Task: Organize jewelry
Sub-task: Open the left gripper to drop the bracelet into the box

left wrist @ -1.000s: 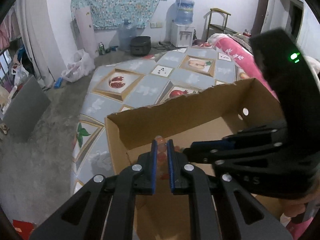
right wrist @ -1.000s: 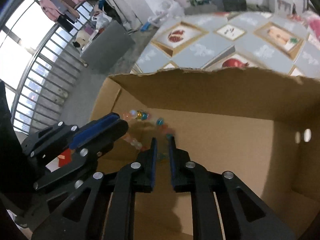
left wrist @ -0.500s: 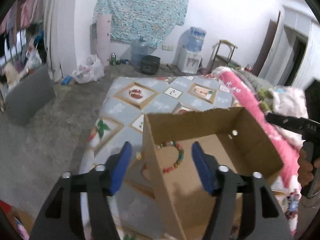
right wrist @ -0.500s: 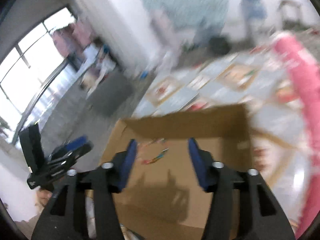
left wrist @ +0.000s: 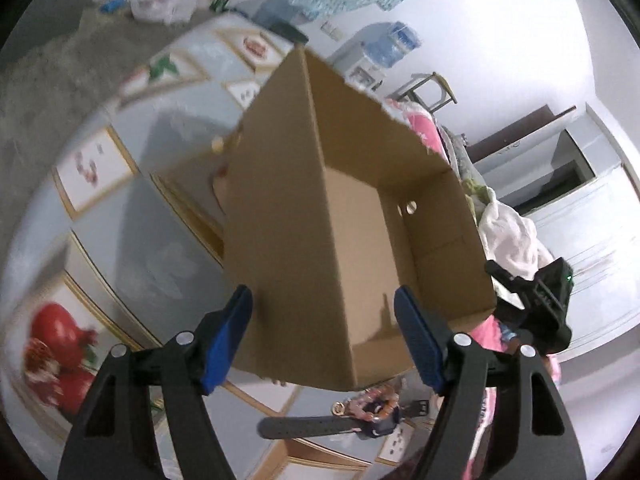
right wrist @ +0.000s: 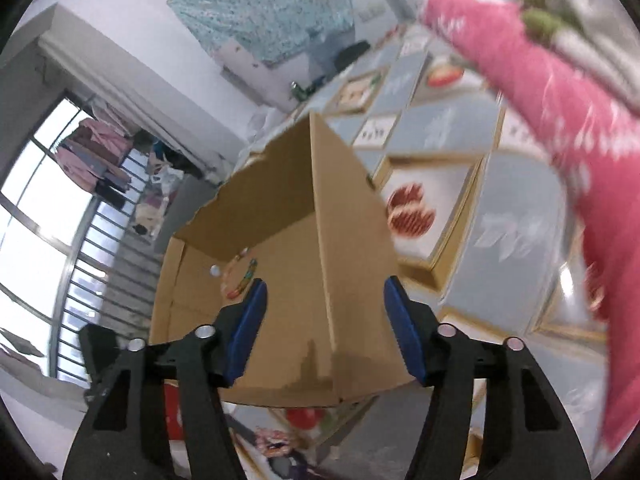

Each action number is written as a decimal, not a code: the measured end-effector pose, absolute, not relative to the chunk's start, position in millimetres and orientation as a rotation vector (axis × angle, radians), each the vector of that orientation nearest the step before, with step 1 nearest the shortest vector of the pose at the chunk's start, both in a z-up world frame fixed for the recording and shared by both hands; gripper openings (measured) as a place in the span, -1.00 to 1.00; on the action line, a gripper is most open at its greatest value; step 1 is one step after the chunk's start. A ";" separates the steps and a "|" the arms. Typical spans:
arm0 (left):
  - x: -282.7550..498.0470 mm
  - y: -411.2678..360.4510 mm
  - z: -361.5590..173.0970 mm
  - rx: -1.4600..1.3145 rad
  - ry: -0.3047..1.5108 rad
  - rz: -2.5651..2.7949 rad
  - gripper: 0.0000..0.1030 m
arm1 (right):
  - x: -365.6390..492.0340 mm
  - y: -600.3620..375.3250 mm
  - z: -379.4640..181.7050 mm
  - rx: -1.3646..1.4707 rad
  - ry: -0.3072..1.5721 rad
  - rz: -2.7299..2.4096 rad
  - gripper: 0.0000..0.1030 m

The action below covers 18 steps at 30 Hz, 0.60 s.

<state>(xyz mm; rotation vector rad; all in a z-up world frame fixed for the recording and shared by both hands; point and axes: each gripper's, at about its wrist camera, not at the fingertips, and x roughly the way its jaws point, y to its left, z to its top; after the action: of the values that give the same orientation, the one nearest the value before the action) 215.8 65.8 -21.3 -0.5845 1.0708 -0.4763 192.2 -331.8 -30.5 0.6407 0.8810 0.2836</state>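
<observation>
Both sets of jaws stand wide and hold nothing — the left gripper (left wrist: 323, 340) is opening further, the right gripper (right wrist: 322, 330) is closing a little, and only the box shows in the gap between each pair.

Nearest the left gripper, just below the box, a small heap of jewelry waits: a dark strap watch (left wrist: 320, 426) lying flat, with a beaded bracelet (left wrist: 374, 400) of pink and orange beads touching its right end. The right view shows what may be the same heap (right wrist: 276, 446) under the box's near edge, too blurred to sort out.

Beyond that sits the cardboard box (left wrist: 360, 184), open at the top, on a bed covered by a grey quilt (left wrist: 132, 220) with fruit panels. Inside, against the far-left wall as the right camera sees it, lies a string of coloured beads (right wrist: 240, 282). A pink blanket (right wrist: 560, 120) runs along the right. Farther off are a water dispenser (left wrist: 390, 46), a patterned cloth on the wall and a barred window.

Risks, as I judge them: both views are smeared, so a reach for the heap now could miss or nudge the box. The bracelet and watch touch — a pinch on one may drag the other, and loose beads could slip from the jaws and drop outside the box.

No readable writing or brand shows on the box, the watch or the grippers.
</observation>
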 end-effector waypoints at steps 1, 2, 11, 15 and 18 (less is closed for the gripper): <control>214.7 64.9 -21.8 -0.583 1.072 -0.465 0.39 | 189.9 -329.9 -28.5 0.630 0.881 0.273 0.02; 212.8 62.8 -21.5 -0.573 1.064 -0.457 0.39 | 187.3 -329.2 -27.3 0.626 0.880 0.269 0.02; 204.7 47.0 -14.8 -0.454 1.053 -0.407 0.48 | 171.1 -318.5 -27.3 0.600 0.901 0.237 0.02; 193.2 51.3 -15.8 -0.451 1.054 -0.420 0.49 | 152.7 -315.0 -29.0 0.609 0.903 0.229 0.02; 182.8 58.3 -15.8 -0.455 1.054 -0.425 0.49 | 137.1 -310.7 -30.8 0.609 0.893 0.228 0.02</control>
<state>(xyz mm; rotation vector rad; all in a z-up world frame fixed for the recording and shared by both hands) 182.8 58.3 -15.8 -0.4548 1.0541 -0.4254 137.1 -310.7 -30.8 0.6091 0.8934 0.2277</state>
